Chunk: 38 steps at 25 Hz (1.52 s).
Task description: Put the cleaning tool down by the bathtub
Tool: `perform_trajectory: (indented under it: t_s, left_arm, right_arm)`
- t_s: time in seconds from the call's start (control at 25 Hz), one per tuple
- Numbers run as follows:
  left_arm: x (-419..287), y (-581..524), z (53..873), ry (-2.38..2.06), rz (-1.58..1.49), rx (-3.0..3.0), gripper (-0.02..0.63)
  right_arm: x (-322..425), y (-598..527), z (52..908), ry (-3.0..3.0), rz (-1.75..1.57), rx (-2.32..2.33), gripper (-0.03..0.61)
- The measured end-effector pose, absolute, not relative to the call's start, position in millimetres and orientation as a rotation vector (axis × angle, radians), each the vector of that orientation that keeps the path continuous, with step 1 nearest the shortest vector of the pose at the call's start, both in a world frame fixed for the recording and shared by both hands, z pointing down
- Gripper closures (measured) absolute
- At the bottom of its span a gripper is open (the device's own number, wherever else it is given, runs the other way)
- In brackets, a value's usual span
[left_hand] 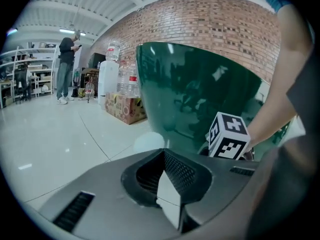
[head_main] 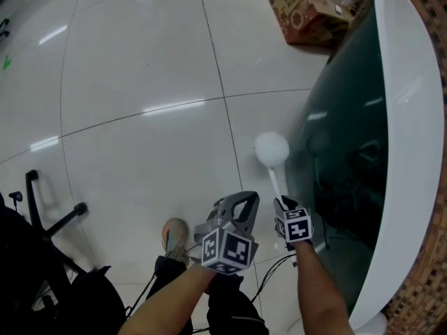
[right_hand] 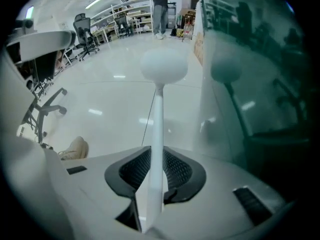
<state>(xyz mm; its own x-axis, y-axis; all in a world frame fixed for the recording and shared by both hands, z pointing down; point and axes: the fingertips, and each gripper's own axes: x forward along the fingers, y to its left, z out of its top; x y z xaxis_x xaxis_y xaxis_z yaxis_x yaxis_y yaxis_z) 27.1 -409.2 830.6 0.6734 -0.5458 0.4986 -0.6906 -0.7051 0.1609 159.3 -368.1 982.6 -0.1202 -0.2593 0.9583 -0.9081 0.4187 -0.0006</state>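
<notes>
Right gripper [right_hand: 152, 196] clamped on the brush's [head_main: 271, 149] thin stiff handle, round head well ahead of it beside the tub [head_main: 413, 82], likely light and slick; left gripper [head_main: 243, 201] closed, empty.

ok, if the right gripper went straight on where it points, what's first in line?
Probably the floor: the right gripper, shut on the brush, points steeply down, so the brush head lands first, just beside the tub. Depth is hard to judge.
</notes>
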Motion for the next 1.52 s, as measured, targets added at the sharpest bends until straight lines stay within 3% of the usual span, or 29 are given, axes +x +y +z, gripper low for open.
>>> perform_trajectory:
  t_s: [0.52,0.6,0.72,0.84,1.2,1.52]
  left_arm:
    - [51.6,-419.4,909.1,-0.903,0.607,2.527,0.615]
    - [50.6,-417.6,911.5,-0.900,0.617,2.522,0.615]
    - [48.8,-414.1,907.0,-0.895,0.647,2.517,0.615]
    - [48.1,-410.1,885.3,-0.888,0.664,2.526,0.615]
    - [30.7,-396.2,800.4,-0.897,0.731,2.531,0.615]
    - [42.0,-369.4,689.6,-0.754,0.771,2.597,0.615]
  right_arm:
    - [200.0,-371.5,1089.2,-1.461,0.840,1.111,0.477]
    - [206.3,-374.0,1094.7,-1.452,0.831,1.125,0.434]
    - [206.4,-370.9,1087.5,-1.457,0.831,1.122,0.433]
    - [201.2,-363.2,1057.7,-1.479,0.849,1.139,0.437]
    - [167.0,-326.9,917.2,-1.615,0.991,1.432,0.563]
    - [130.8,-294.1,760.1,-1.727,0.996,1.526,0.563]
